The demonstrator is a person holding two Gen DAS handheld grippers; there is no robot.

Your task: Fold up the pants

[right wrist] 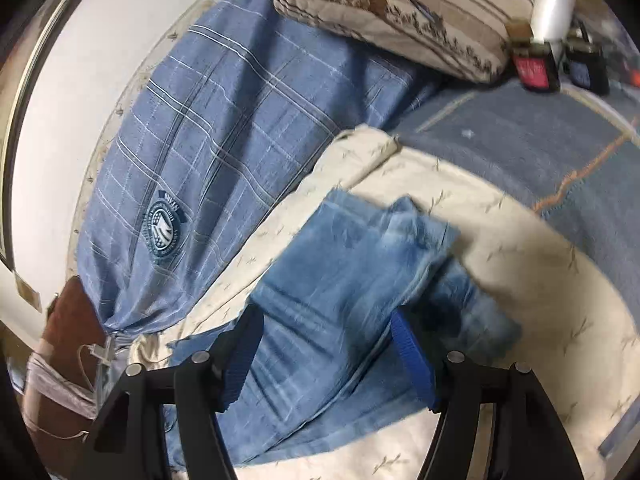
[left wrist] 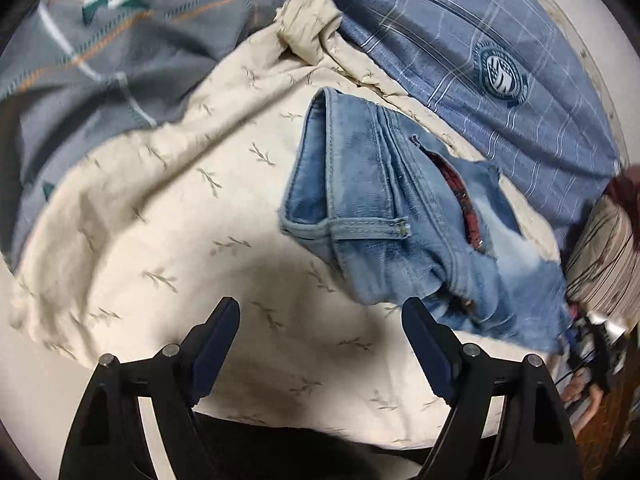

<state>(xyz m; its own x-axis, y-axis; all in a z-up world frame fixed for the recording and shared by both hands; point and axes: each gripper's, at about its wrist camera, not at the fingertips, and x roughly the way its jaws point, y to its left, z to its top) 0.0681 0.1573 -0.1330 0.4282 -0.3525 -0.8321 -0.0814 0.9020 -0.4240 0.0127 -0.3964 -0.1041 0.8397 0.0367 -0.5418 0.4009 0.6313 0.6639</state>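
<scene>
Light blue denim pants (left wrist: 384, 216) lie bunched on a cream leaf-print sheet (left wrist: 200, 208), waistband and belt loop toward the left wrist view's centre. My left gripper (left wrist: 322, 312) is open and empty, just short of the waistband end. In the right wrist view the pants (right wrist: 340, 280) lie folded over, legs stretching away. My right gripper (right wrist: 326, 328) is open, its fingers (right wrist: 240, 356) straddling the denim without pinching it.
A blue plaid cloth with a round badge (left wrist: 480, 48) (right wrist: 208, 152) lies beyond the pants. A grey blanket with orange stitching (left wrist: 100, 52) (right wrist: 540, 152) lies alongside. A striped pillow (right wrist: 400, 12) sits at the far end. A white wall (right wrist: 80, 100) borders the bed.
</scene>
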